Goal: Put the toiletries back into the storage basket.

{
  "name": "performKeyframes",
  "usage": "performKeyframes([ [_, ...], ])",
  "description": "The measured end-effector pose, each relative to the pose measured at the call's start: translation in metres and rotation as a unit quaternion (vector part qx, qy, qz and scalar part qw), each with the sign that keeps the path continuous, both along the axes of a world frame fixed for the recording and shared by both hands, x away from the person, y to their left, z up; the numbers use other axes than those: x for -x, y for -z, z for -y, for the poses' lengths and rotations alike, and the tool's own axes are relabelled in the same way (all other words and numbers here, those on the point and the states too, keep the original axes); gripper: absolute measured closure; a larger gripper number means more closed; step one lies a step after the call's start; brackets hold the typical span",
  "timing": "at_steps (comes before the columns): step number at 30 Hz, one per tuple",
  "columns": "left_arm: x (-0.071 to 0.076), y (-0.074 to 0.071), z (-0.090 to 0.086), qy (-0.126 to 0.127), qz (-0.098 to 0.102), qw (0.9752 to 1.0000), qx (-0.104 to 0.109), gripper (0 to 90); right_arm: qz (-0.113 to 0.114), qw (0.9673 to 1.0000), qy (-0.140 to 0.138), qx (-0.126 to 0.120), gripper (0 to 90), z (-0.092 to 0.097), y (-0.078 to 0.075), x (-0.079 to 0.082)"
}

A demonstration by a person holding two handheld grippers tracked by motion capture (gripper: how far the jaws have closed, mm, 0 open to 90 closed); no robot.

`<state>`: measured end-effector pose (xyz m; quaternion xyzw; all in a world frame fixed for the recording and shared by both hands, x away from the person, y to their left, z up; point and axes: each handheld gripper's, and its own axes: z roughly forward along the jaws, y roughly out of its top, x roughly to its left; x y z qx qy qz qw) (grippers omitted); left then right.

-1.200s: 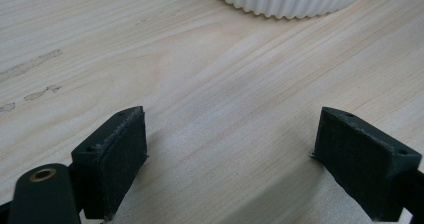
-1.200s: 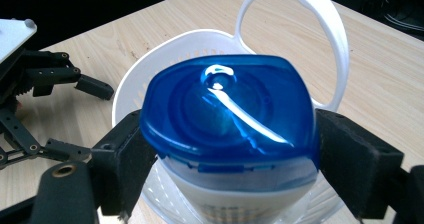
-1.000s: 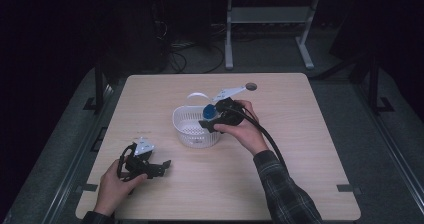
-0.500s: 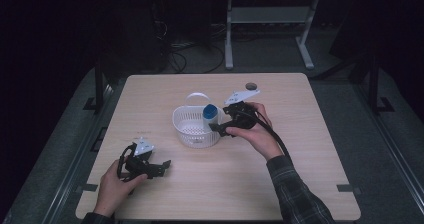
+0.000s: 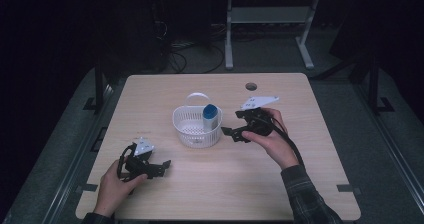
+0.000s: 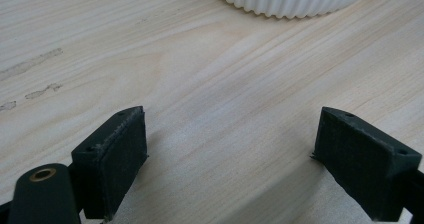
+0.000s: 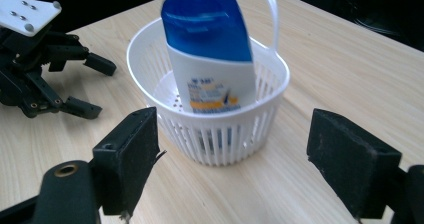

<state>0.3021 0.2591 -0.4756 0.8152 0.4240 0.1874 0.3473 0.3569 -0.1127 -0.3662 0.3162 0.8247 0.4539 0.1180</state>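
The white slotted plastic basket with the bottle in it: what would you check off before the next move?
1. White bottle with blue cap inside the white slotted plastic basket: ok, it leans on the wall.
2. Right gripper free of the bottle: ok, jaws wide open, beside the basket.
3. Left gripper empty: ok, open on the light wooden table.
4. Basket's handle upright: ok.
5. Bottle cap closed: cannot tell.

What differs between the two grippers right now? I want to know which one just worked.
The right gripper is raised beside the white basket, facing the bottle; the left gripper rests low on the table, nearer the person. Both are open and hold nothing.
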Motion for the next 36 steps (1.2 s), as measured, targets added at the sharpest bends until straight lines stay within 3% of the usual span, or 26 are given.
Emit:
performKeyframes([
  [18, 0.0, 0.0, 0.0, -0.001, 0.0, 1.0, 0.003, 12.7, -0.007, 0.9982, 0.059, -0.006, 21.3, 0.059, 0.023, 0.028],
  [28, 0.0, 0.0, 0.0, -0.001, 0.0, 1.0, 0.002, 12.7, -0.009, 0.9967, 0.081, 0.002, 21.4, 0.086, 0.034, 0.043],
  [36, 0.0, 0.0, 0.0, 0.0, 0.0, 1.0, 0.0, 12.7, -0.024, 0.9943, 0.103, 0.016, 21.3, 0.108, 0.049, 0.056],
])
